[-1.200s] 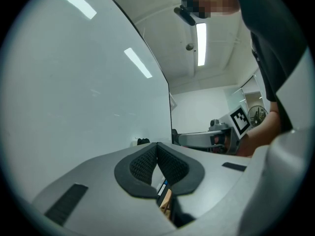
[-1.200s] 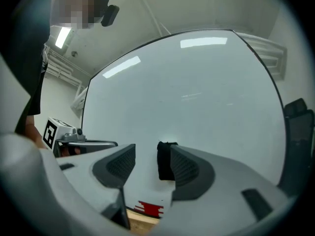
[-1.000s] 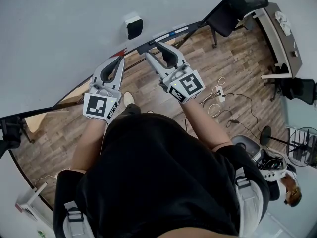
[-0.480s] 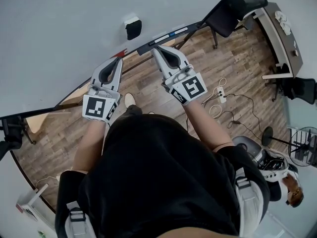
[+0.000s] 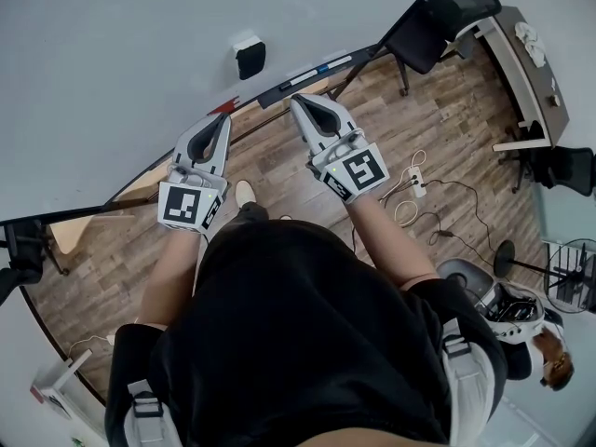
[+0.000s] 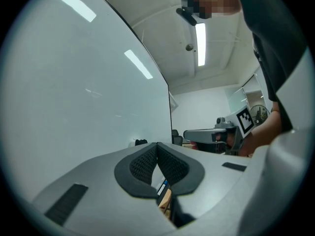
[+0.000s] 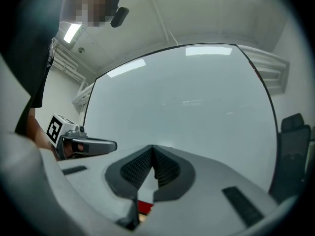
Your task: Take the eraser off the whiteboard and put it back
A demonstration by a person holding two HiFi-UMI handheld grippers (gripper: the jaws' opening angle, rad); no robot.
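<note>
Steep overhead; both others toward whiteboard [image 7: 197, 107]

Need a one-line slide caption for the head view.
Person facing the whiteboard, left claw and right claw both shut and empty, eraser on the board untouched beyond their tips.

We record the eraser [image 5: 250, 56], black with a white edge, sitting on the whiteboard [image 5: 112, 63] above the board's tray rail [image 5: 312, 70]. Both grippers are held side by side, apart, pointing toward the board. The left gripper [image 5: 226, 117] has its jaw tips together just beside the rail. The right gripper [image 5: 296, 100] also has its tips together, below and right of the eraser and clear of it. There is wooden floor [image 5: 438, 128] underneath and a black chair [image 5: 438, 17] at upper right.
</note>
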